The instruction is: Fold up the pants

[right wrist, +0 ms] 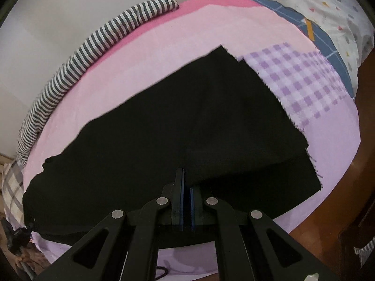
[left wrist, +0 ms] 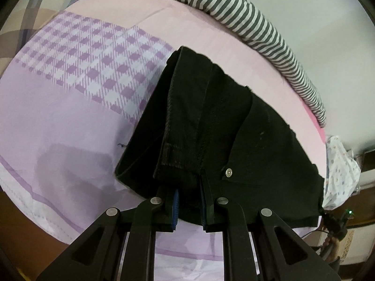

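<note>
The black pants (left wrist: pixel 234 126) lie on a bed with a pink and purple sheet (left wrist: pixel 70 107). My left gripper (left wrist: pixel 190 182) is shut on the waistband end, beside a metal snap button (left wrist: pixel 228 172), and holds that edge lifted off the sheet. In the right wrist view the pants (right wrist: pixel 187 128) spread flat across the bed, frayed hems at the right. My right gripper (right wrist: pixel 186 187) is shut on the near edge of the pants, with a fold of black cloth over its right finger.
A striped grey and white fabric roll (left wrist: pixel 257 23) runs along the bed's far edge by the white wall; it also shows in the right wrist view (right wrist: pixel 93 42). A dotted white pillow (right wrist: pixel 316 4) and blue cloth (right wrist: pixel 328 46) lie at the right. Brown floor (right wrist: pixel 339 199) borders the bed.
</note>
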Demonstrator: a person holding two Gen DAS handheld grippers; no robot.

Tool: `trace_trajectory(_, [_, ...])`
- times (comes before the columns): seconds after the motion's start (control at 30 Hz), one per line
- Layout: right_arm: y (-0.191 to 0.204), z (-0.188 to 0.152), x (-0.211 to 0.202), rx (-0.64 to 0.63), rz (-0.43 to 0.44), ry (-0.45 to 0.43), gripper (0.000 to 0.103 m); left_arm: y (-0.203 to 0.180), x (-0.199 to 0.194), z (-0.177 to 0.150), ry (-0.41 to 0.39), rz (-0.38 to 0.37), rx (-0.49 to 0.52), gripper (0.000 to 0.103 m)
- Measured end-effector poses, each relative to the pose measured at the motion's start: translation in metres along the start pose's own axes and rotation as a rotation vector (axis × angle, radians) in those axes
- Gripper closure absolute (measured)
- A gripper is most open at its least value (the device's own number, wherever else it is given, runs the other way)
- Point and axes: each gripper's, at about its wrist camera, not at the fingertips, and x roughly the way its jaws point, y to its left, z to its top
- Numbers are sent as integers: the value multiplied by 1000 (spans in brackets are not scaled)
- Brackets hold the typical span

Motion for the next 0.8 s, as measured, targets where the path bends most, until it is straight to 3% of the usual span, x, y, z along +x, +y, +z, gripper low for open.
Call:
trace_trajectory(0.3, [4,-15,-23,-33,-21,-50,100,-3,3,-1,1,23,56,88])
trace_trajectory(0.5, [-1,-29,-27,-17,-27,-35,100,0,3,2,9,4,81,88])
trace_trajectory(0.8, [-17,-36,-1,58,-10,26,96,-13,3,-8,11,97,203,85])
